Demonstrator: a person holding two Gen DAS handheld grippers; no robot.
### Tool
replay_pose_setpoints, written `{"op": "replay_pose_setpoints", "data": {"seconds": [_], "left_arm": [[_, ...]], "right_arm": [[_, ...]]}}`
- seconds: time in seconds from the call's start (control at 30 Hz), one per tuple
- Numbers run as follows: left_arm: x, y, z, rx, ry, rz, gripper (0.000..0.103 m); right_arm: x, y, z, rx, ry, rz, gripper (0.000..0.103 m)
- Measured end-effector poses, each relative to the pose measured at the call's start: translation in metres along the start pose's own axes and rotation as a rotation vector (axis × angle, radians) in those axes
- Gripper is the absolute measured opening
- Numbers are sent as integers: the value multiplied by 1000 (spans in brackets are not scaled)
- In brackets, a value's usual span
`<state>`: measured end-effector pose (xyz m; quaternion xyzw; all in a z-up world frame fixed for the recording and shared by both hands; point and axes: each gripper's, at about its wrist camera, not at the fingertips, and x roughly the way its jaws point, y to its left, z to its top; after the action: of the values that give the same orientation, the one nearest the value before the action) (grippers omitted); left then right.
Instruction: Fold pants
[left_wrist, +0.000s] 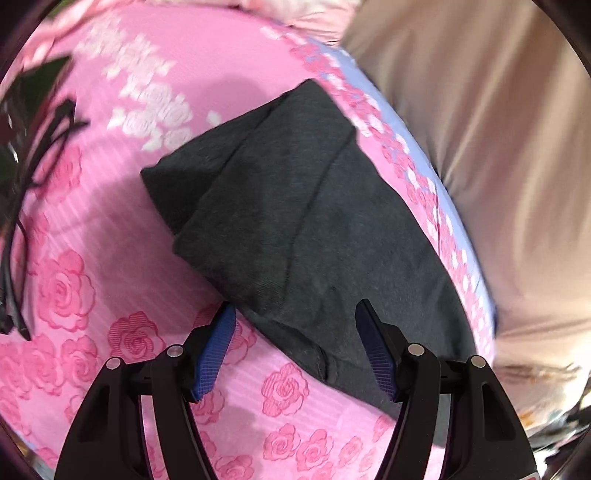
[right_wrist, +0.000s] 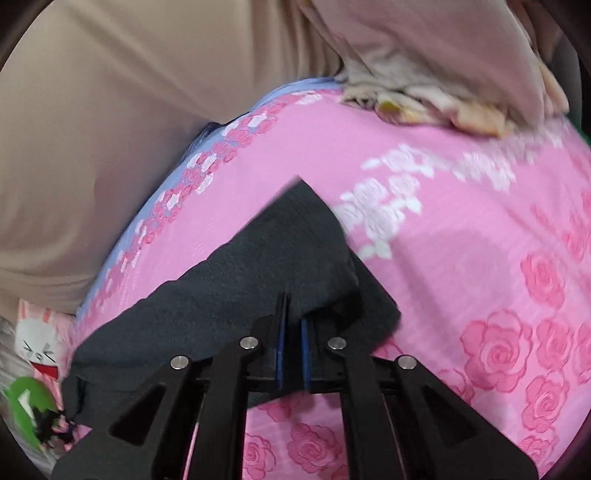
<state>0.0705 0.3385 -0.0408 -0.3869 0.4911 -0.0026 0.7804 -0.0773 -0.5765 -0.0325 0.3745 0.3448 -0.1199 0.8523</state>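
The dark grey pants (left_wrist: 295, 206) lie folded into a compact bundle on a pink rose-patterned sheet (left_wrist: 110, 229), near the sheet's blue-trimmed edge. My left gripper (left_wrist: 295, 306) hovers open over the near end of the bundle, with one blue pad (left_wrist: 218, 350) above the sheet and the other above the cloth. In the right wrist view, the pants (right_wrist: 258, 266) run from the lower left to the middle. There my right gripper (right_wrist: 293, 308) is shut, its jaws nearly together and pinching the near edge of the fabric.
A person in beige clothing (right_wrist: 92, 129) stands close against the bed edge. A black item with cables (left_wrist: 33, 122) lies at the left of the sheet. Crumpled pale cloth (right_wrist: 424, 99) sits at the back. A cartoon-print item (right_wrist: 37, 350) is by the lower left corner.
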Motion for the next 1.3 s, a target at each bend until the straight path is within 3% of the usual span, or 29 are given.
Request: {"op": "replay_pose_setpoints", "data": {"seconds": [0.17,0.27,0.37,0.4,0.63,0.77,0.87,0.97,1.0,1.03,1.07,1.1,1.2,1.3], "left_arm": [[-2,2,8,-12,-11,-11,65],[-1,3,14,-37,-9,-55,65],[-1,2,22,-53,-8,-95,63],[-2,2,24,-57,-5,-101,57],[-23,2,17,-60,22,-73,54],[-30,3,16,-90,19,-115,54],[-42,-6,13,-69,-13,-159,54],[-27,-20,20,-10,14,-125,54],[-20,-19,24,-20,27,-117,52],[-11,-15,27,-41,42,-109,43],[-4,-13,30,-46,57,-107,16],[0,-13,33,-44,65,-107,7],[-12,-25,48,-22,17,-111,6],[-52,-46,67,25,-55,-111,6]], "right_arm": [[5,1,-1,0,1,-5,8],[-1,6,-8,-34,1,-12,14],[4,5,-8,-15,-7,16,27],[3,5,-8,-9,-10,19,29],[8,12,-8,-18,-35,-1,31],[8,11,-8,-16,-42,-1,31],[8,16,-9,-43,-46,-14,35],[9,18,-10,-58,-51,-21,37],[9,19,-10,-58,-52,-23,37],[9,18,-10,-54,-53,-24,37],[9,17,-9,-51,-54,-22,37],[9,17,-9,-49,-56,-24,36],[9,18,-2,-43,-55,-45,2],[-22,30,13,-37,-135,44,2]]}}
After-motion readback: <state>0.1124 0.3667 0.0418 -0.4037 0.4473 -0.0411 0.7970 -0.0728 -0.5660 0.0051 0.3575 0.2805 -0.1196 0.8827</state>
